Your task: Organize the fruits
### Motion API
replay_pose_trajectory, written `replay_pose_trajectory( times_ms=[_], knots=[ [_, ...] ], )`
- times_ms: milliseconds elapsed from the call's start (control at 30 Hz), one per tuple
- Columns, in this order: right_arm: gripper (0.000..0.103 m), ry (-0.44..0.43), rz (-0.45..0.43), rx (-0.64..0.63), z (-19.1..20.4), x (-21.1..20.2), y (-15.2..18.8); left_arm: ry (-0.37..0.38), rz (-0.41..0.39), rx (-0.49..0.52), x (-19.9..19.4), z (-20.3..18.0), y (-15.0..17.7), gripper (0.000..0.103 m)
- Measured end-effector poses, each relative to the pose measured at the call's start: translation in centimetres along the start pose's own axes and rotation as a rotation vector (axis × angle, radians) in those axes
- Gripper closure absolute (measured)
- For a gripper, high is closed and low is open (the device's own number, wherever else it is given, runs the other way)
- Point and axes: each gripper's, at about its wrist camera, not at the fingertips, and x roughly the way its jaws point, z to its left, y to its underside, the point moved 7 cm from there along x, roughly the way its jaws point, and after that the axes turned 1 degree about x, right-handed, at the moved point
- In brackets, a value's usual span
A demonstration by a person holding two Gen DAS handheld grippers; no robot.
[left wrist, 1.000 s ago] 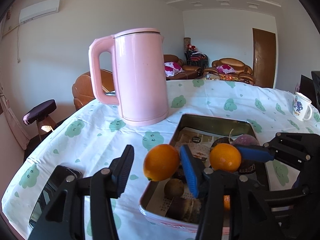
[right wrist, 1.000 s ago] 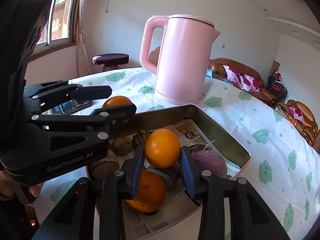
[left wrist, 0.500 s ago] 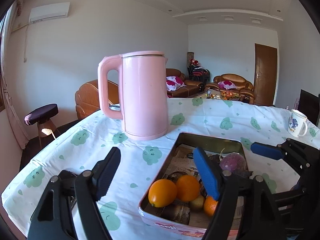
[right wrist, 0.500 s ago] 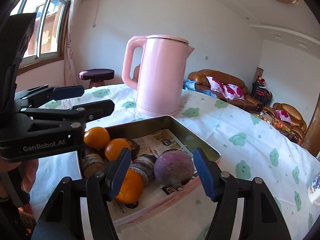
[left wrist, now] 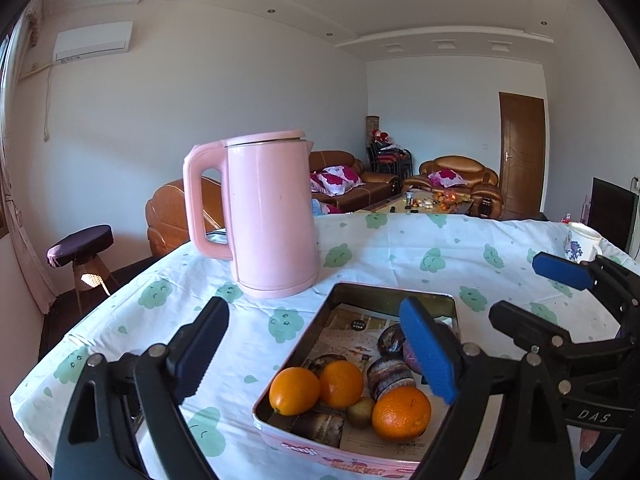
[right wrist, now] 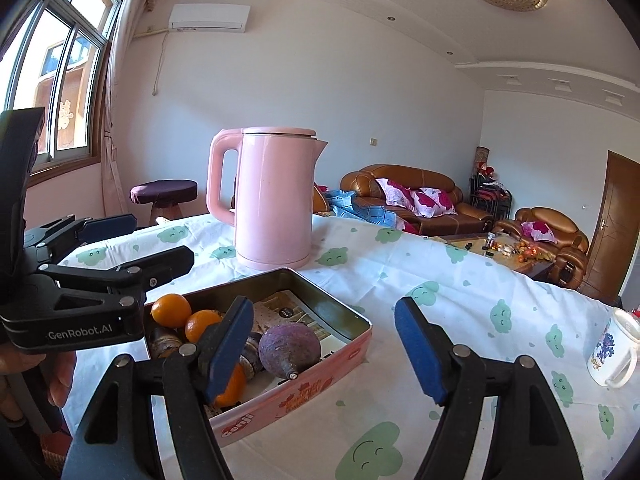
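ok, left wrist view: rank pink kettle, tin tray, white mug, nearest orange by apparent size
1. pink kettle, largest.
2. tin tray, close behind it; partly hidden by the jaws.
3. nearest orange and white mug: unsure, since the mug is farther off and partly hidden.

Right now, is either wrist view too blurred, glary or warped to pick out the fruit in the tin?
Left wrist: sharp, oranges evenly lit, edges bowed by fisheye. Right wrist: bright window at left, tin still clear, a finger hides some fruit.

Both wrist views face the shared tin [left wrist: 394, 296] closely.
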Motion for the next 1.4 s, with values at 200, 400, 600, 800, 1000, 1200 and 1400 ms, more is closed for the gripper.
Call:
replay_pose_trajectory(
  times_ms=[200,400,600,800,1000,1200,1400],
  knots=[
    [0.027,0.006,-0.017,0.013,-0.4,-0.8,-0.3,0.000,-0.001,0.003,-0.3,-0.3,0.0,0.011],
    [0.027,0.011,-0.031,0.023,-0.8,-1.5,-0.4,0.004,-0.007,0.011,-0.6,-0.6,-0.1,0.011],
    [0.027,0.016,-0.043,0.031,-1.2,-2.0,-0.6,0.005,-0.012,0.018,-0.9,-1.0,-0.2,0.009],
    [0.026,0.017,-0.052,0.041,-1.4,-2.6,-0.6,0.005,-0.014,0.024,-1.1,-1.2,-0.3,0.009],
    [0.023,0.022,-0.058,0.042,-1.5,-2.9,-0.7,0.007,-0.013,0.028,-1.2,-1.4,-0.3,0.009],
    [0.021,0.030,-0.063,0.038,-1.6,-3.1,-0.7,0.006,-0.020,0.039,-1.4,-1.8,-0.4,0.004],
    [0.021,0.044,-0.072,0.030,-1.9,-3.6,-0.7,0.001,-0.021,0.043,-1.5,-1.9,-0.5,0.000]
  ],
)
